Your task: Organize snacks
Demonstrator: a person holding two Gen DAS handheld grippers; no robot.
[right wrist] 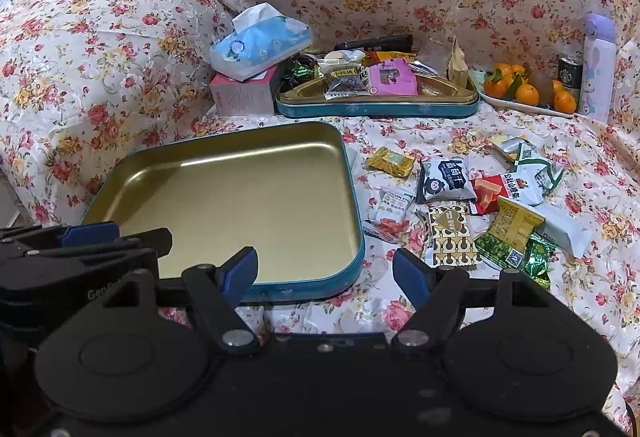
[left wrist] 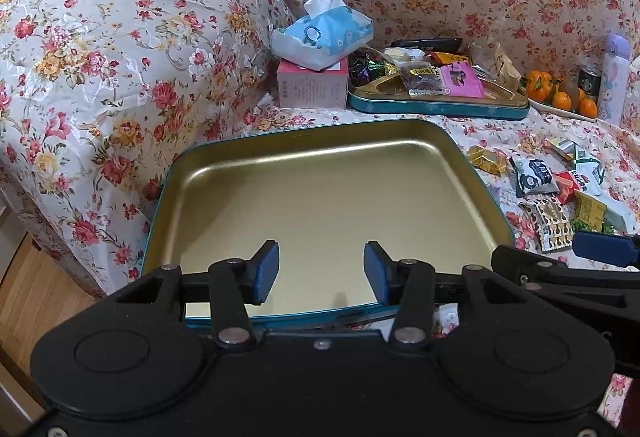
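Note:
An empty gold tin lid with a teal rim [left wrist: 320, 197] lies on the floral cloth, also in the right wrist view [right wrist: 240, 197]. Loose snack packets [right wrist: 480, 205] are scattered to its right; they show at the right edge of the left wrist view [left wrist: 560, 193]. A teal divided tin [right wrist: 376, 97] full of snacks stands behind [left wrist: 436, 97]. My left gripper [left wrist: 320, 271] is open and empty over the lid's near edge. My right gripper [right wrist: 326, 273] is open and empty, above the cloth by the lid's right corner, short of the packets.
A tissue pack [right wrist: 260, 41] sits on a pink box [right wrist: 244, 93] at the back left. A plate of oranges [right wrist: 528, 89], a can and a lilac bottle [right wrist: 598, 65] stand at the back right. Floral-covered cushions rise behind and left. Wooden floor [left wrist: 36, 289] lies at the left.

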